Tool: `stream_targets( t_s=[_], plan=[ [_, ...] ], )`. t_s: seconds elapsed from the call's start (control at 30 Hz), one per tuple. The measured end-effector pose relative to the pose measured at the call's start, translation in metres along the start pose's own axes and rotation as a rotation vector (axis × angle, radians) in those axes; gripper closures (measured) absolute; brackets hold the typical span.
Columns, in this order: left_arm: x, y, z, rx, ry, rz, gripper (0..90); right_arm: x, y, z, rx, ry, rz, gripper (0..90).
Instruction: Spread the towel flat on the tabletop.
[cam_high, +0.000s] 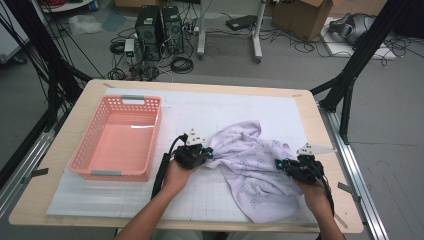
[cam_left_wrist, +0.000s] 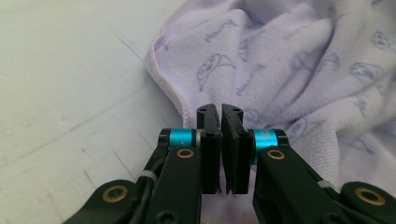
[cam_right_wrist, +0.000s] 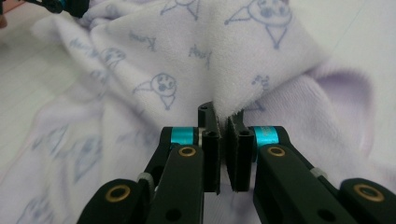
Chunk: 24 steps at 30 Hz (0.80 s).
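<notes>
Between our two grippers, a crumpled lilac towel (cam_high: 252, 165) lies on the white mat (cam_high: 125, 200), right of the pink basket (cam_high: 120, 135). Our left gripper (cam_left_wrist: 220, 116) has its jaws pressed nearly together at the towel's hem; whether it pinches cloth we cannot tell. Our right gripper (cam_right_wrist: 223, 122) pinches a raised fold.

A light wooden table (cam_high: 75, 107) with rounded corners carries a white gridded mat (cam_high: 210, 112) that covers most of its top. On the mat, toward the table's left edge, sits a pink plastic basket (cam_high: 87, 142). A lilac printed cloth (cam_high: 250, 165) lies crumpled toward the right edge, reaching the near edge.
</notes>
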<state>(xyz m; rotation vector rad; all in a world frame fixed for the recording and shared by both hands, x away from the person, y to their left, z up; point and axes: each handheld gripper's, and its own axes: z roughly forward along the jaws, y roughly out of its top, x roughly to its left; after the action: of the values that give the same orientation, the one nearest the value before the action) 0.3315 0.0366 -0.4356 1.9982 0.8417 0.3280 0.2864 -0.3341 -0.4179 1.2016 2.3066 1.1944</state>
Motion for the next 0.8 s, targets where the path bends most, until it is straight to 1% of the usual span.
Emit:
stream_targets(
  t_s=[0.03,0.07,0.1,0.13,0.2,0.27,0.3,0.33,0.37,0.43,0.47,0.5,0.6,0.63,0.67,0.7,0.73,0.77,0.8],
  plan=[
    [-0.002,-0.003,0.000,0.009,-0.012,0.007,85.1,0.001,-0.004,-0.002,0.004,0.000,-0.001,86.1],
    [-0.002,-0.003,0.000,0.016,-0.014,0.015,83.9,0.002,-0.009,-0.003,0.005,0.004,-0.002,86.1],
    [-0.001,-0.002,0.001,0.003,-0.016,0.006,81.4,0.003,-0.011,-0.003,0.007,0.004,-0.005,86.0],
    [-0.001,0.000,0.002,-0.009,-0.014,-0.006,75.3,0.004,-0.013,-0.003,0.003,0.004,-0.002,85.9],
    [0.003,0.007,0.005,-0.023,-0.019,-0.023,64.2,0.005,-0.013,-0.004,0.003,0.005,-0.009,85.7],
    [0.008,0.017,0.010,-0.028,-0.033,-0.021,56.6,0.006,-0.012,-0.005,0.009,0.005,-0.016,85.1],
    [0.011,0.024,0.013,-0.034,-0.032,-0.024,53.2,0.007,-0.011,-0.006,0.003,0.009,-0.020,84.1],
    [0.015,0.030,0.016,-0.044,-0.034,-0.039,51.1,0.007,-0.011,-0.008,-0.009,0.010,-0.019,81.5],
    [0.019,0.037,0.020,-0.053,-0.034,-0.060,51.0,0.007,-0.010,-0.011,-0.029,0.008,-0.015,77.9],
    [0.026,0.049,0.028,-0.070,-0.014,-0.079,50.9,0.006,-0.007,-0.016,-0.071,-0.001,-0.003,72.8],
    [0.031,0.056,0.034,-0.070,-0.019,-0.098,51.0,0.005,-0.006,-0.018,-0.091,-0.010,0.004,68.7],
    [0.034,0.059,0.037,-0.064,-0.020,-0.098,51.0,0.004,-0.003,-0.021,-0.114,-0.023,0.015,64.9],
    [0.043,0.072,0.052,-0.040,-0.023,-0.085,50.9,0.001,0.002,-0.026,-0.147,-0.044,0.036,57.8],
    [0.046,0.076,0.057,-0.037,-0.027,-0.085,50.0,-0.001,0.003,-0.026,-0.158,-0.058,0.035,54.9],
    [0.049,0.081,0.063,-0.018,-0.030,-0.087,48.9,-0.002,0.004,-0.027,-0.165,-0.073,0.041,51.1],
    [0.051,0.085,0.068,-0.010,-0.033,-0.088,47.2,-0.003,0.005,-0.027,-0.181,-0.087,0.046,49.0],
    [0.053,0.087,0.072,0.002,-0.040,-0.088,46.4,-0.004,0.005,-0.027,-0.188,-0.090,0.058,48.5],
    [0.055,0.090,0.078,0.028,-0.047,-0.088,45.5,-0.005,0.004,-0.027,-0.192,-0.090,0.061,47.8],
    [0.056,0.093,0.083,0.037,-0.047,-0.076,44.5,-0.007,0.003,-0.026,-0.191,-0.096,0.057,47.6]
  ],
)
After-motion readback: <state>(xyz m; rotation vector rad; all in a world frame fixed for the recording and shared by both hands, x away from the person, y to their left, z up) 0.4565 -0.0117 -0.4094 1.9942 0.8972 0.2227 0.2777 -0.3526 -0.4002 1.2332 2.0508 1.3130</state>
